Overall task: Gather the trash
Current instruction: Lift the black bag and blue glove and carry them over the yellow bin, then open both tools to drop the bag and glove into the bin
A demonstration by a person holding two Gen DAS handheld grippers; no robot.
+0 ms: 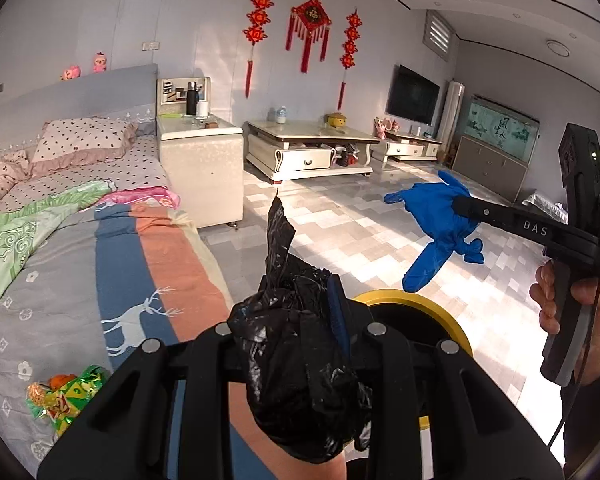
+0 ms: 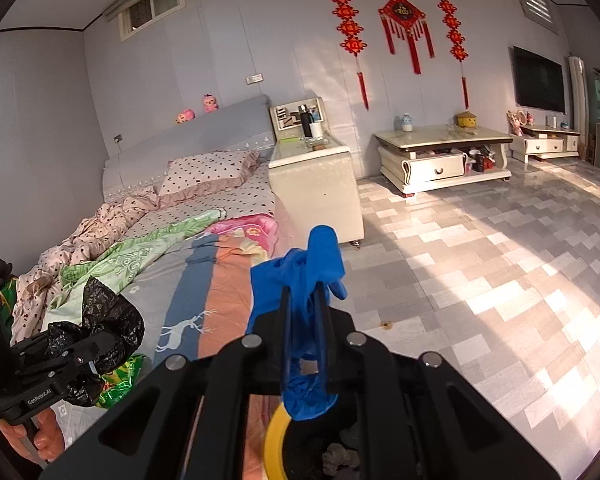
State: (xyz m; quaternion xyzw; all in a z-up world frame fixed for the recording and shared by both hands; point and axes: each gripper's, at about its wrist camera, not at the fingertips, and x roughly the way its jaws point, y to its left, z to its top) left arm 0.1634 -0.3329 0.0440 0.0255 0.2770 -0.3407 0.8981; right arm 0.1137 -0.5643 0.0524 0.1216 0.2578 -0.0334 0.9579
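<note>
My left gripper [image 1: 300,320] is shut on a crumpled black plastic bag [image 1: 296,344], held above the bed's edge; it also shows in the right wrist view [image 2: 100,328]. My right gripper [image 2: 304,300] is shut on a blue rubber glove [image 2: 300,272], which hangs from its fingers in the left wrist view [image 1: 436,220]. A yellow-rimmed bin [image 1: 416,304] sits just below both grippers, beside the bed; its rim shows in the right wrist view [image 2: 274,436]. A shiny green and orange snack wrapper [image 1: 64,400] lies on the bed near its foot.
The bed [image 1: 80,248] with quilts and a dotted pillow fills the left. A white bedside cabinet [image 1: 200,160] stands beside it. A low coffee table [image 1: 308,148] and a TV stand [image 1: 412,148] line the far wall. Tiled floor [image 1: 360,232] lies to the right.
</note>
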